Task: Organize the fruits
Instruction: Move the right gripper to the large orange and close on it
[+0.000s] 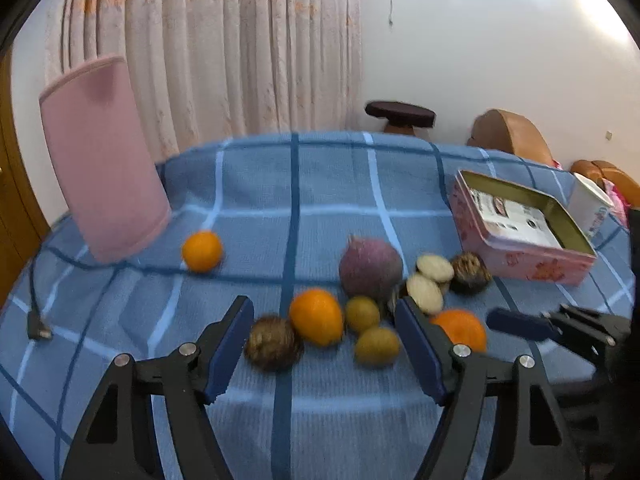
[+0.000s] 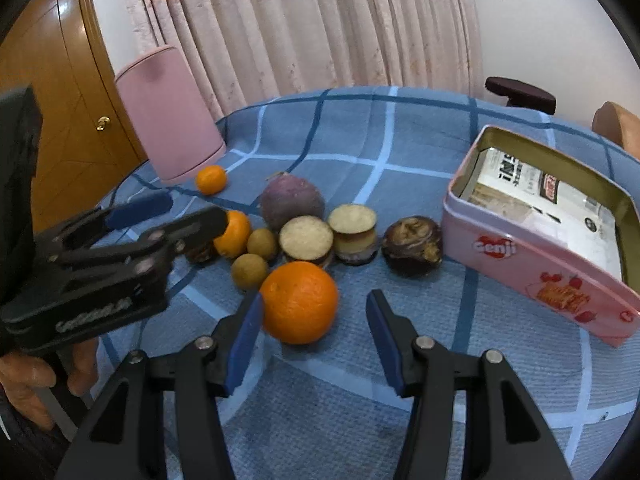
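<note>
Fruits lie clustered on the blue checked cloth [image 1: 256, 184]. In the right wrist view a large orange [image 2: 299, 302] sits just ahead of my open, empty right gripper [image 2: 316, 312], near its left finger. Behind it are two green-brown fruits [image 2: 250, 271], a second orange [image 2: 236, 234], a purple round fruit [image 2: 292, 202], two cut halves [image 2: 306, 239] and a dark brown fruit [image 2: 412, 245]. A small orange [image 2: 211, 179] lies apart. My left gripper [image 1: 324, 320] is open and empty over an orange [image 1: 316, 316] and a dark fruit [image 1: 273, 343].
An open pink tin [image 2: 532, 256] holding a packet stands at the right. A pink cylinder [image 1: 104, 160] stands at the back left. A black cable and plug [image 1: 38, 330] lie at the left edge. A white cup [image 1: 590, 204] stands behind the tin.
</note>
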Tool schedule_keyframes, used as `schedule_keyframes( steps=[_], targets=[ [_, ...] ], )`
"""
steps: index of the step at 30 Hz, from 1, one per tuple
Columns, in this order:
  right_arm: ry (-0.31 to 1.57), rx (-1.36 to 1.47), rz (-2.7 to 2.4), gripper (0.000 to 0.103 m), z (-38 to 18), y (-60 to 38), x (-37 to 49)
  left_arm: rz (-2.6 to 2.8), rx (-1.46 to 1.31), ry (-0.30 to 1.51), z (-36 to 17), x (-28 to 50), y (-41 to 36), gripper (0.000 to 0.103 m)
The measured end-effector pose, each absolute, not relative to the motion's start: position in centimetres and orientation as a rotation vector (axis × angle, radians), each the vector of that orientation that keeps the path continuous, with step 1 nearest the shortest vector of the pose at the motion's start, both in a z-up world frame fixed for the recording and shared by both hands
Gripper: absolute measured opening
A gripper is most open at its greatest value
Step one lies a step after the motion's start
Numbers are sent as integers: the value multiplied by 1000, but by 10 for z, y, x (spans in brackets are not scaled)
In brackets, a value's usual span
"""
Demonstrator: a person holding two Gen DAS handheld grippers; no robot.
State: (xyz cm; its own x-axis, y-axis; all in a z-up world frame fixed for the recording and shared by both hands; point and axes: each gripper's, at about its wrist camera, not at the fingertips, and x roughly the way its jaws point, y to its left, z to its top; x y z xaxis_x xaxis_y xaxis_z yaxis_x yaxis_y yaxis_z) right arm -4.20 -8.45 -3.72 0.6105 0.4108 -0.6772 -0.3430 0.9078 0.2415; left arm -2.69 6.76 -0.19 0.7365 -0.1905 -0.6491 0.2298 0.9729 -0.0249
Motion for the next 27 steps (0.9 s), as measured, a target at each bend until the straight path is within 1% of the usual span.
schedule_keyframes(
  steps=[2, 5, 7, 9, 12, 13, 15, 18, 19, 21, 23, 24, 27],
  targets=[
    [812, 91, 445, 60, -37, -81, -44, -269, 68, 727, -4, -33, 72, 74],
    [840, 77, 444, 60, -42, -78, -39, -287, 88, 740, -5, -41, 72, 71],
    [857, 97, 449, 60, -44, -79, -35, -300, 88, 747, -6, -41, 69, 62],
    [881, 120, 435, 60, -48, -85, -30, -314, 74, 767, -8, -37, 65, 60],
    [877, 141, 437, 53, -47, -91, -30, -326, 30, 804, -13, -30, 63, 59],
    [877, 142, 444, 47, -46, -91, -31, -322, 16, 816, -15, -27, 62, 58],
    [869, 112, 415, 47, -45, -91, -34, -320, 8, 829, -17, -25, 59, 52],
    [865, 116, 386, 47, -43, -98, -35, -329, 29, 856, -24, -21, 47, 50],
    [866, 129, 379, 47, -42, -103, -35, -338, 35, 864, -27, -20, 41, 47],
    [857, 148, 367, 47, -39, -113, -36, -333, 49, 872, -32, -17, 36, 46],
    [844, 150, 358, 47, -37, -121, -37, -306, 70, 884, -38, -12, 32, 38],
    [841, 149, 350, 47, -36, -124, -37, -291, 85, 870, -39, -12, 30, 32],
    [836, 174, 338, 47, -35, -136, -37, -286, 82, 867, -39, -11, 30, 31]
  ],
)
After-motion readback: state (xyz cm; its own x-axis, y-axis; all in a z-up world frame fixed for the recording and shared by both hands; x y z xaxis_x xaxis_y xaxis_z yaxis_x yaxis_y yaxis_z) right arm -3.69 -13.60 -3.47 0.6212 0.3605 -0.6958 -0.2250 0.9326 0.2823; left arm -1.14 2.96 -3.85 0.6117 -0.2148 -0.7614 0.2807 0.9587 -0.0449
